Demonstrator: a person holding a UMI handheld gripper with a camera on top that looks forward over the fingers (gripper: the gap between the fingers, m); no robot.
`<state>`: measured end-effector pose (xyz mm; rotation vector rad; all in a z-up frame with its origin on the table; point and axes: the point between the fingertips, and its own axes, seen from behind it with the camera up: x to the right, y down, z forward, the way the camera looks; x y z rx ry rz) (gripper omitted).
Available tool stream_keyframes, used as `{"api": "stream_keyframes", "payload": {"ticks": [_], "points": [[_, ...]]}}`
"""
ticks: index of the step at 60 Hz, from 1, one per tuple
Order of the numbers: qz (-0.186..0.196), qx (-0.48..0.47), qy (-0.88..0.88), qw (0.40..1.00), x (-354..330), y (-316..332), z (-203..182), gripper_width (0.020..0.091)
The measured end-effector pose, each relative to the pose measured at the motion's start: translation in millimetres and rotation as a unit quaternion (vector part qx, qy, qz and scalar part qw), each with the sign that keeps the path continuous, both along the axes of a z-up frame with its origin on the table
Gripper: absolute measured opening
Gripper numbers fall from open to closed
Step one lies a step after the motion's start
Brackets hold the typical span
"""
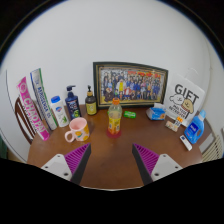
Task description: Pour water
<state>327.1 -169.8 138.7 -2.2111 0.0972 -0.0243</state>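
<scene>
Standing upright on the table (pixel 110 165), the bottle (pixel 114 118) is noted at 12 o'clock, beyond the gripper (pixel 112 160). Fingers are spread wide, nothing held; the mug (pixel 77 129) sits at 10 o'clock.

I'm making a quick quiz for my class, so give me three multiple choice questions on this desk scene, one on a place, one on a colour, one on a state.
1. Where does the bottle stand?
A. beyond the fingers, before the framed photo
B. inside the mug
C. on the floor

2. What colour is the mug?
A. black
B. yellow
C. green

3. How is the gripper?
A. shut on the bottle
B. shut on the mug
C. open, holding nothing

Answers: 1 A, it stands upright on the desk ahead of the fingers; 2 B, its wall is yellow; 3 C, bare wood shows between the fingers.
</scene>
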Motion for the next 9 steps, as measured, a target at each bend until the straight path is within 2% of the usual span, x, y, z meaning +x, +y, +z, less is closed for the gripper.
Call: {"api": "stream_keyframes", "payload": {"ticks": [9], "points": [[0.004,0.018,-0.019,1.0,-4.0,-6.8,12.7,0.0853]]}}
